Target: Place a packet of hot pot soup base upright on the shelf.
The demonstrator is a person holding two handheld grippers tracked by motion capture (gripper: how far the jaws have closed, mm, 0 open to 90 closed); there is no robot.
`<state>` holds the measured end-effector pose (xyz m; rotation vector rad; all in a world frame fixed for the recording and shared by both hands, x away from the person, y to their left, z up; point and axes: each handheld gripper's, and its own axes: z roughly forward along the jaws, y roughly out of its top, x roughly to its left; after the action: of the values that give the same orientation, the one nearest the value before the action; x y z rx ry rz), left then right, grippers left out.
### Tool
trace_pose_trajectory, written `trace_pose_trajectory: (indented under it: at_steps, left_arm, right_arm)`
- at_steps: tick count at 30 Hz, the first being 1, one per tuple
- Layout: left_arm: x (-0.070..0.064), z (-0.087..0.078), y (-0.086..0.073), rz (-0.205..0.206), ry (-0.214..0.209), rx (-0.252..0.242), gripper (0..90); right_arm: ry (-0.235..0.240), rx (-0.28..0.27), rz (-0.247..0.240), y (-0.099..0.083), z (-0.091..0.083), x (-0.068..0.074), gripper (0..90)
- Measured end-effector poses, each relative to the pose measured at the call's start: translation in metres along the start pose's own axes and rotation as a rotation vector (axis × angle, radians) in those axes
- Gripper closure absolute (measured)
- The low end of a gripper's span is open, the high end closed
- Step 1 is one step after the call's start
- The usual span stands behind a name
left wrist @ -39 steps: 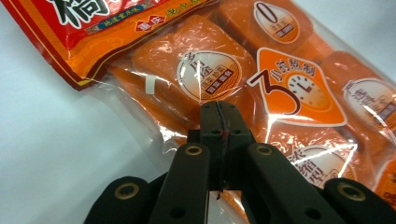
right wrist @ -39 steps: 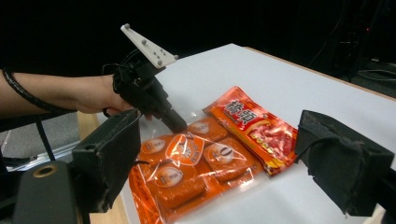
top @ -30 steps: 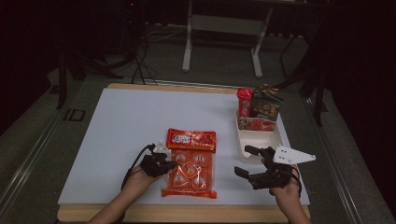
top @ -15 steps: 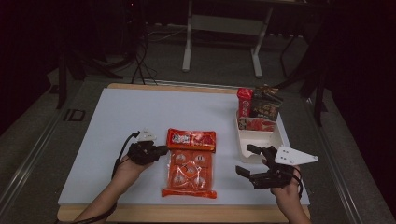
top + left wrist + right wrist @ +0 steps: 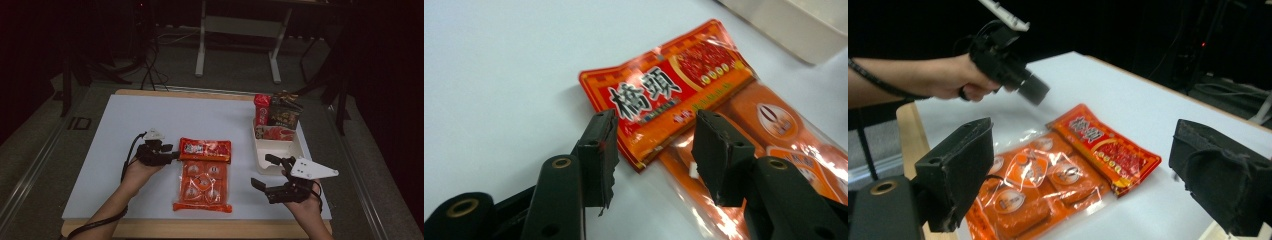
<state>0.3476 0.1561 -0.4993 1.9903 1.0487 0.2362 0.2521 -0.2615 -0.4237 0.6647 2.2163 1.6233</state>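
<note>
— From above, where does the work stand?
— The orange snack packet (image 5: 204,175) lies flat mid-bench (image 5: 100,150), not yet lifted; the white tray (image 5: 278,150) already holds other packets (image 5: 276,115). The left hand-held gripper (image 5: 172,156) sits at the packet's header, and the right hand-held gripper (image 5: 262,172) hangs released beside the tray.
— And along the left jaws?
— Spread apart, straddling the red header corner (image 5: 659,100), gripping nothing.
— The right one?
— Jaws wide, aimed at the packet (image 5: 1058,170). I'd judge grasping and moving remain.

A white tray (image 5: 280,150) stands at the table's (image 5: 100,150) right side, holding a red packet (image 5: 261,110) and a dark packet (image 5: 284,114) upright.
</note>
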Motion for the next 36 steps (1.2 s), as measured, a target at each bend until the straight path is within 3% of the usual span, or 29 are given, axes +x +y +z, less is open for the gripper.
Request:
trace_pose_trajectory:
  at_steps: [5, 15, 22, 28, 36]
  left_arm:
    - [0.010, 0.011, 0.002, -0.014, 0.026, 0.020, 50.6]
    - [0.026, 0.038, 0.000, -0.086, -0.014, 0.049, 47.8]
    - [0.026, 0.052, -0.001, -0.076, -0.027, 0.102, 49.3]
    - [0.025, 0.061, 0.000, -0.092, -0.083, 0.103, 55.2]
    - [0.019, 0.067, 0.004, -0.084, -0.107, 0.126, 69.1]
  right_arm:
    - [-0.008, 0.032, -0.028, -0.002, 0.005, 0.005, 10.7]
    - [0.009, 0.042, -0.020, -0.003, 0.006, 0.005, 10.8]
    - [0.016, 0.048, -0.024, -0.004, 0.007, 0.006, 11.0]
    - [0.016, 0.053, -0.021, -0.005, 0.008, 0.005, 11.2]
    - [0.020, 0.054, -0.020, -0.005, 0.008, 0.005, 12.8]
